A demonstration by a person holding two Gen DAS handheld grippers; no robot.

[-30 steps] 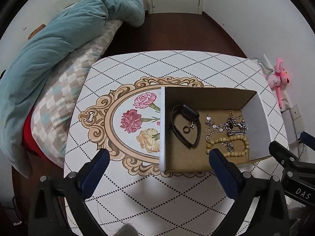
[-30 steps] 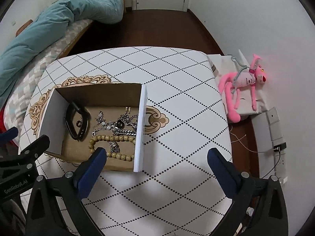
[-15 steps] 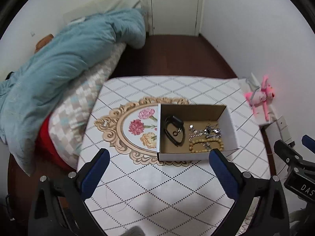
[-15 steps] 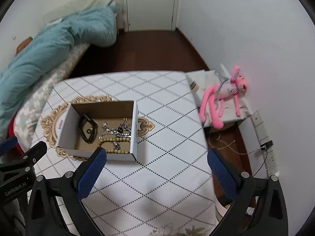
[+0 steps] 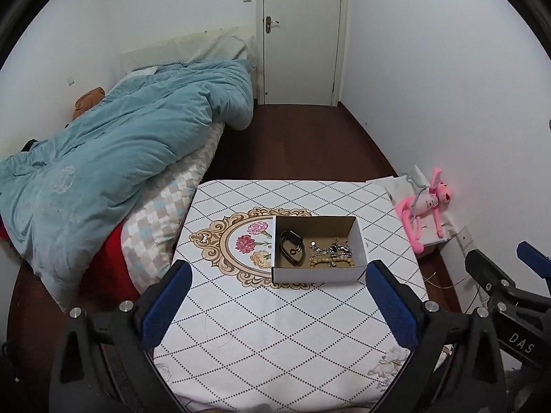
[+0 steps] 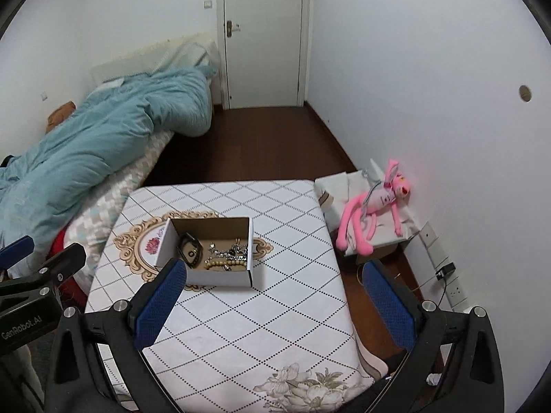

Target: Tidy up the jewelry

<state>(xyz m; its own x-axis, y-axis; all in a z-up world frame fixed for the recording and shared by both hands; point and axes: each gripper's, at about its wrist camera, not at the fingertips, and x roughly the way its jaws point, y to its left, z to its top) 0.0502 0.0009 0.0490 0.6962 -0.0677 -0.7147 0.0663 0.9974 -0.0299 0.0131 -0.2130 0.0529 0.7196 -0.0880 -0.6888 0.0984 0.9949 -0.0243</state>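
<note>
Both grippers have pulled well back from the box; left gripper and right gripper hang open, empty. Jewelry all sits inside, looks basically done.

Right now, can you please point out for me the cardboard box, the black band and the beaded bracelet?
cardboard box (image 5: 316, 273): left wrist view, on its white front wall.
black band (image 5: 291, 248): left wrist view, on its loop, at the box's left end.
beaded bracelet (image 6: 224, 263): right wrist view, on its pale beads.
</note>
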